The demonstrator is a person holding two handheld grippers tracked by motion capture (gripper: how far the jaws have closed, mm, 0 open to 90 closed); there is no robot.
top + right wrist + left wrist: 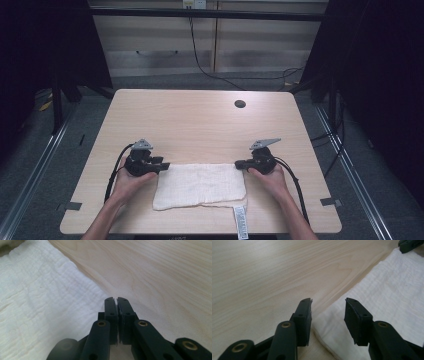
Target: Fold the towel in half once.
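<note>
- Two black two-jaw grippers are at work here, one in each of the person's hands, both down at a folded white textured cloth [200,186] lying flat on the pale wooden table [200,120].
- Cloth sits near the person's edge of the table, roughly centred, with a long white care label [240,221] sticking out of its near right corner.
- Left gripper [162,165] is at the cloth's far left corner. In the left gripper view [328,312] its jaws stand about half open with a clear gap, and nothing is pinched.
- That same view shows the cloth's corner reaching in between the two jaws: the right jaw hangs over the fabric, the left jaw is over bare wood just beside the folded edge. Pads aren't pressing on it as far as I can see.
- Right gripper [239,163] is at the cloth's far right corner. In the right gripper view [116,305] the jaws are pressed together, just a thin slit between the pads.
- Cloth edge runs right up to those closed tips and fills the left of that view. Whether any fabric is caught between the pads, I honestly can't tell.
- Far tip of the right gripper pokes into the top right corner of the left gripper view, resting at the cloth.
</note>
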